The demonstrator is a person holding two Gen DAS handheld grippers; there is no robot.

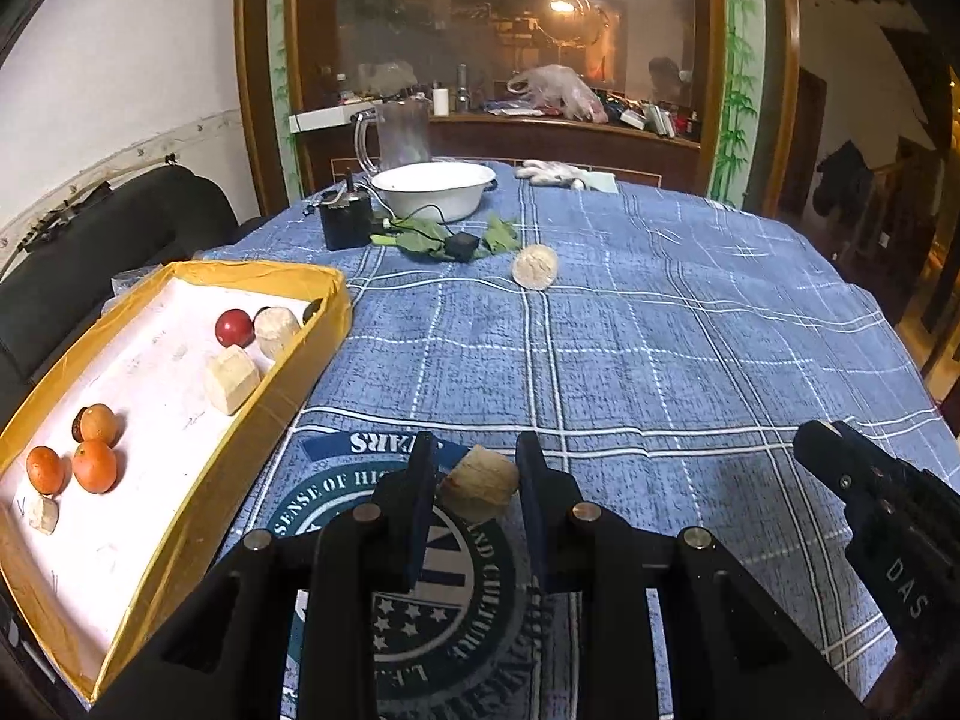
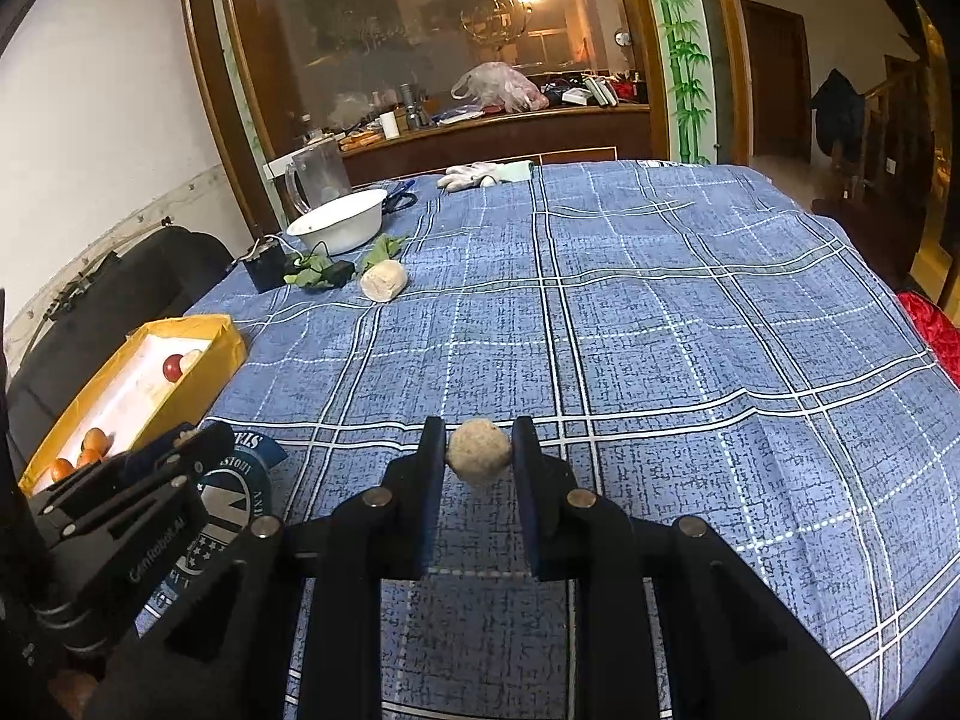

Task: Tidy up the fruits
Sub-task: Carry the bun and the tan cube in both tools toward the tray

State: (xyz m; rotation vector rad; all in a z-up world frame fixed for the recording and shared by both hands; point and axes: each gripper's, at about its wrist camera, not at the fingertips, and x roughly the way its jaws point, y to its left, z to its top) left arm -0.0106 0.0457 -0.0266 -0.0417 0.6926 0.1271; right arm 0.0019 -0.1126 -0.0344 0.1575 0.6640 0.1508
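Holding both tools shut, left tool [image 1: 477,468] w/ tan fruit [image 1: 480,483], right tool [image 2: 478,447] w/ round fruit [image 2: 479,451], we keep grips firm & carry to yellow box [image 1: 252,420].

A big table [image 2: 690,312] wears a blue checked cloth [image 1: 660,360] with a round badge print. A yellow box [image 1: 198,480] sits at the left edge. Past the box stand a white bowl [image 1: 432,189], a clear jug [image 1: 399,135], a small black box [image 1: 345,219] and green leaves [image 1: 423,234]. A pale round fruit [image 1: 534,266] lies right of the leaves. White gloves [image 1: 552,173] lie far behind the bowl.
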